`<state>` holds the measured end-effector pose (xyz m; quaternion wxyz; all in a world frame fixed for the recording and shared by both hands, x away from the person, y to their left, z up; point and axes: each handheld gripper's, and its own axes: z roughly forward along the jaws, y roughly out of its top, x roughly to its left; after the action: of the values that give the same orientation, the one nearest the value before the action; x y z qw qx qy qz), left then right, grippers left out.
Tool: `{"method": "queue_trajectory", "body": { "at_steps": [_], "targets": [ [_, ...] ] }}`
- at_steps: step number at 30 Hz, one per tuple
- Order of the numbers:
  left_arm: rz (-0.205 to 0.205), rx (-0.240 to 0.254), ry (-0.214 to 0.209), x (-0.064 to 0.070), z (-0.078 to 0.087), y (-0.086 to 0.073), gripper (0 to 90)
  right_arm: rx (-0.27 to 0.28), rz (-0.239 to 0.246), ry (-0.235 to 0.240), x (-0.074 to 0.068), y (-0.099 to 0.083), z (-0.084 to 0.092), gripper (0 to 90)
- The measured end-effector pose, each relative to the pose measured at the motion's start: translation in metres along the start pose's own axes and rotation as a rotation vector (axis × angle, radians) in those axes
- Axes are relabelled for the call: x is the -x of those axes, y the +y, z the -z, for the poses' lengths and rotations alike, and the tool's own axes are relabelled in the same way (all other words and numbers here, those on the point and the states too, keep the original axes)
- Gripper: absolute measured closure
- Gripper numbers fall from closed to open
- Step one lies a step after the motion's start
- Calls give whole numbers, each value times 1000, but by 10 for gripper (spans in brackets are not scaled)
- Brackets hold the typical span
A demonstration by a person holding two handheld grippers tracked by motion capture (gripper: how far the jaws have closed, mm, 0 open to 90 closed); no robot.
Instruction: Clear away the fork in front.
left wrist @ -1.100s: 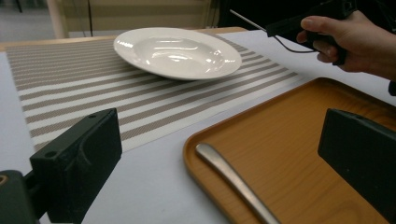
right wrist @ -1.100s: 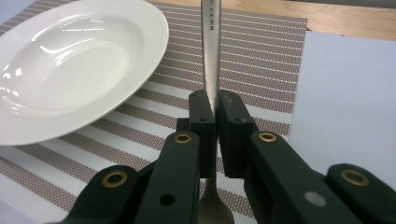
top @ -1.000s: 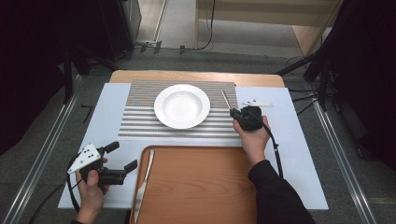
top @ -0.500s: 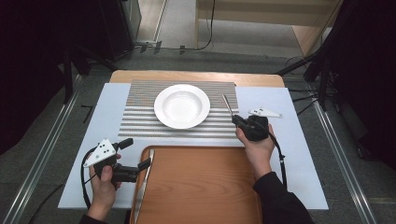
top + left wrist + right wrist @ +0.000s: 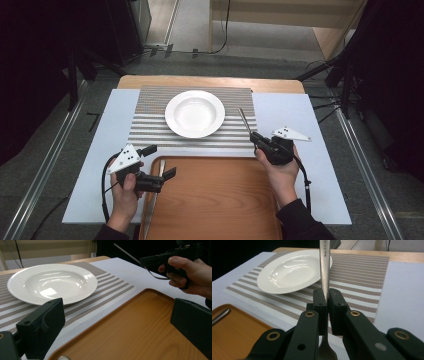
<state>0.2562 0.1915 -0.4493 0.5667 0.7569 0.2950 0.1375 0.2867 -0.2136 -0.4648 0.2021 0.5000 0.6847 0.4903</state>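
My right gripper (image 5: 255, 139) is shut on the neck of a metal utensil (image 5: 244, 120), held just off the right edge of the striped placemat (image 5: 150, 131). In the right gripper view its long handle (image 5: 325, 265) runs away past the pinching jaws (image 5: 325, 293) towards the white plate (image 5: 292, 271). My left gripper (image 5: 160, 161) is open with nothing between its jaws, over the left edge of the wooden tray (image 5: 215, 200). From the left gripper view (image 5: 117, 315), the plate (image 5: 52, 282) lies ahead and the right gripper (image 5: 145, 262) is at the upper right.
A second metal utensil (image 5: 154, 196) lies along the tray's left rim, just under the left gripper. The white plate (image 5: 194, 113) sits in the middle of the placemat. A pale sheet (image 5: 295, 115) covers the table around them. Cables trail from both grippers.
The left gripper has moved right, from beside the tray to over its left edge. The right gripper has drawn back toward the person and slightly right, carrying the utensil.
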Motion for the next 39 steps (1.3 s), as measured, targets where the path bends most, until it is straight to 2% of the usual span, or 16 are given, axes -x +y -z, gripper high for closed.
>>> {"method": "queue_trajectory", "body": {
  "at_steps": [10,28,39],
  "targets": [
    [-5,0,-45,17,-22,9,0,35,34,38,-12,-10,20,840],
    [-12,-8,-123,47,-59,20,0,90,35,113,-28,-41,43,839],
    [16,0,-161,59,-74,24,0,104,63,130,-40,-53,50,839]
  ]
}}
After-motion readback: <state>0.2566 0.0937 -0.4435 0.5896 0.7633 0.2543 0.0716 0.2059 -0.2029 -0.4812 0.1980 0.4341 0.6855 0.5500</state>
